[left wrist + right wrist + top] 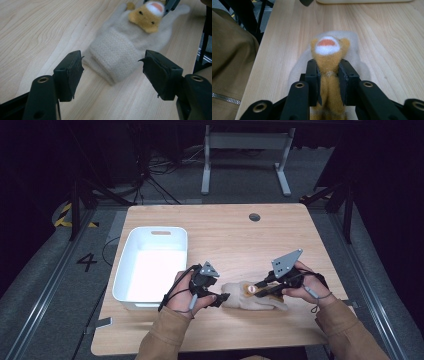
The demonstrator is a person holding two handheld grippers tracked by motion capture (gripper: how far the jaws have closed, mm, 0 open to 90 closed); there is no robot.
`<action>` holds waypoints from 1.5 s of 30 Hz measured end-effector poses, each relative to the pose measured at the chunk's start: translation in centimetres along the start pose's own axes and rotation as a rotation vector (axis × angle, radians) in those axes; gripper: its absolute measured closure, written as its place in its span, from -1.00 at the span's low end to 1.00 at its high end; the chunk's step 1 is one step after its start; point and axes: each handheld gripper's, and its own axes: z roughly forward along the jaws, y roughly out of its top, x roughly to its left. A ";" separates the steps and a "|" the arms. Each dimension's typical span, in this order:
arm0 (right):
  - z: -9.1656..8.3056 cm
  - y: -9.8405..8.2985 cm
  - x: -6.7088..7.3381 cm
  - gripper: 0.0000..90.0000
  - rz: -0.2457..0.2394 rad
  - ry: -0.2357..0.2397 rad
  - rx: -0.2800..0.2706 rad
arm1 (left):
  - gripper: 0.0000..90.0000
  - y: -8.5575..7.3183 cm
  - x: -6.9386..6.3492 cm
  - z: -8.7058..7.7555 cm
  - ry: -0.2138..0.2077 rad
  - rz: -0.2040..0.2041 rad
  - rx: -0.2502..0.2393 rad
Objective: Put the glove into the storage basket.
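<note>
- The right gripper (329, 82) is pinching the tan animal figure (329, 53) sewn on the mitten (252, 296), jaws narrowed on its neck — likely to lift or steady the fabric.
- The left gripper (112, 72) is sitting with jaws wide around the knit cuff (112, 58), pads apart from it, seemingly lined up to take that end.
- The mitten is lying flat on the table (225, 235), near the front edge, between both grippers.
- In the high view its long axis is running from 9 to 3 o'clock — cuff at 9.
- The white bin (131, 245) is standing at 10 o'clock from it, probably the destination.
</note>
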 end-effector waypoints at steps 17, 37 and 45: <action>1.3 -1.4 -1.2 0.41 0.012 -0.050 0.091 | -0.27 -0.2 -0.1 1.2 -0.001 0.009 0.030; -3.5 -2.2 0.8 0.05 0.237 -0.323 -0.118 | -0.45 1.7 -0.1 2.4 -0.001 0.057 0.013; -5.3 -3.0 0.8 0.03 0.351 -0.458 -0.158 | -0.34 2.3 -0.5 2.2 -0.003 0.097 -0.054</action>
